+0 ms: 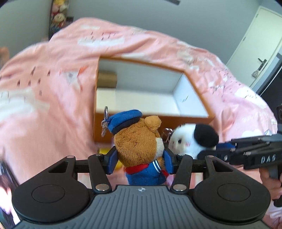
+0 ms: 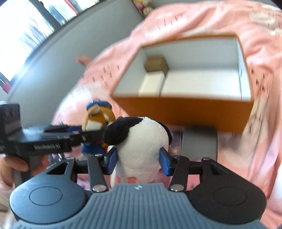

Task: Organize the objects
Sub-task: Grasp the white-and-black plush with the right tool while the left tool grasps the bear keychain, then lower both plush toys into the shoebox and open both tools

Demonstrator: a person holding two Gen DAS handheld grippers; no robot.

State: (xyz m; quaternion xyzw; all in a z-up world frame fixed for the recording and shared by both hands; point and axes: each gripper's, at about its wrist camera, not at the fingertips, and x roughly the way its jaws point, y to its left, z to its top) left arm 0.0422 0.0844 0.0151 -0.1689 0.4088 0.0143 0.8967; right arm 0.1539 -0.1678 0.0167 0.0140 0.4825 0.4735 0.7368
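Left gripper (image 1: pixel 140 156): points forward and downward over the bed; its blue pads press both sides of a brown plush bear (image 1: pixel 139 142), so it is clamped on the toy.
Brown plush bear: upright between the pads, back of its head to the left wrist camera; blue cap, blue jacket, red scarf, and a metal keyring clip (image 1: pixel 105 123) dangling at the cap's left side.
Right gripper (image 2: pixel 138 158): tilted downward toward the box; its blue pads squeeze the flanks of a white and black plush toy (image 2: pixel 139 146), clamped on it. In the left wrist view it comes in from the right edge, with part of a hand (image 1: pixel 271 183) on its grip.
White and black plush toy: held off the bed, just right of the bear and close beside it; whether the two touch I cannot tell.
Left hand (image 2: pixel 15 163): fingers wrapped round the left gripper's handle at the left edge of the right wrist view.
Orange box (image 1: pixel 193 86): open, white inside, resting on the bed beyond both toys; a small brown carton (image 2: pixel 156 64) sits against its far wall near the left corner, with a pale block just in front of it.
Bed surface: pink patterned blanket (image 1: pixel 52 74), rumpled, blurred in both views.
Room: grey wall, a white door (image 1: pixel 255 45) with a dark handle at the right, a bright window (image 2: pixel 26 26) on the left, soft toys (image 1: pixel 59 15) stacked against the far wall.
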